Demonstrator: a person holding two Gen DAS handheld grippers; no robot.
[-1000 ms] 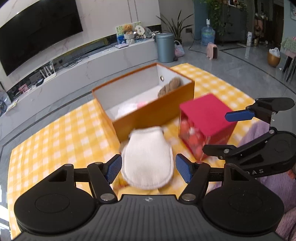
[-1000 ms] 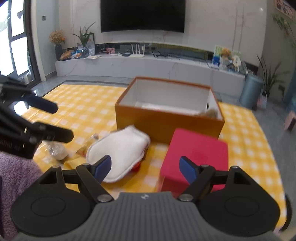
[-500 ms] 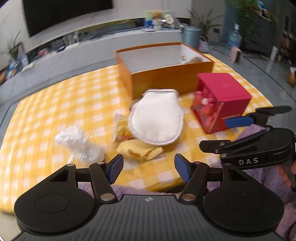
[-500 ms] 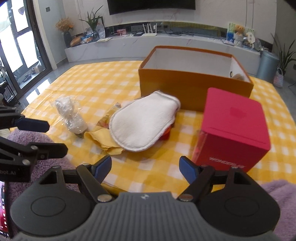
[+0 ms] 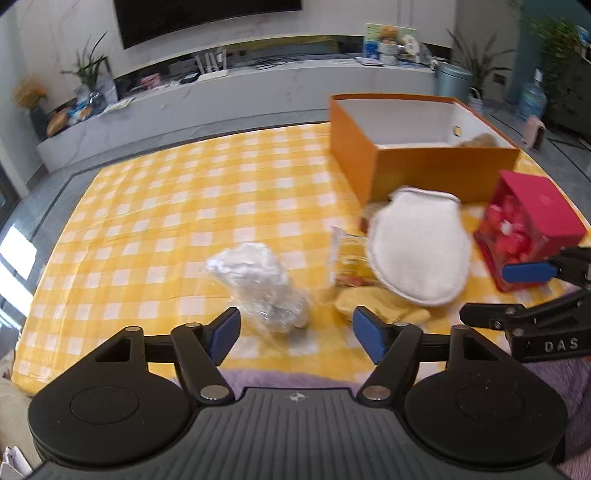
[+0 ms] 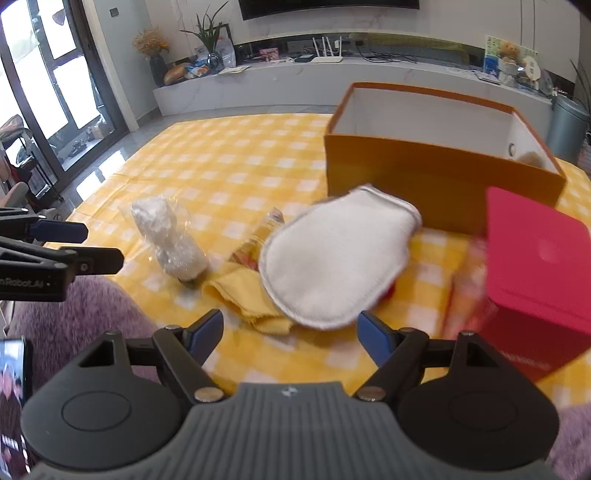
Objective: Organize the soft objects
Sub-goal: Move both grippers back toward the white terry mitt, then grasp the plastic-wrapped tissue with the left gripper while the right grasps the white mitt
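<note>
With the left gripper (image 5: 295,330), jaws opening and empty, just short of the crinkly clear-plastic-wrapped white bundle (image 5: 258,284) on the yellow-checked surface (image 5: 166,221), and the right gripper (image 6: 290,334) wide and empty, straddle its middle, squeezing gently.

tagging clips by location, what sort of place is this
Most likely a home living room. A big dark television hangs on the wall above a long low media shelf, potted plants stand nearby, and the work happens on a table under a yellow checked tablecloth.
</note>
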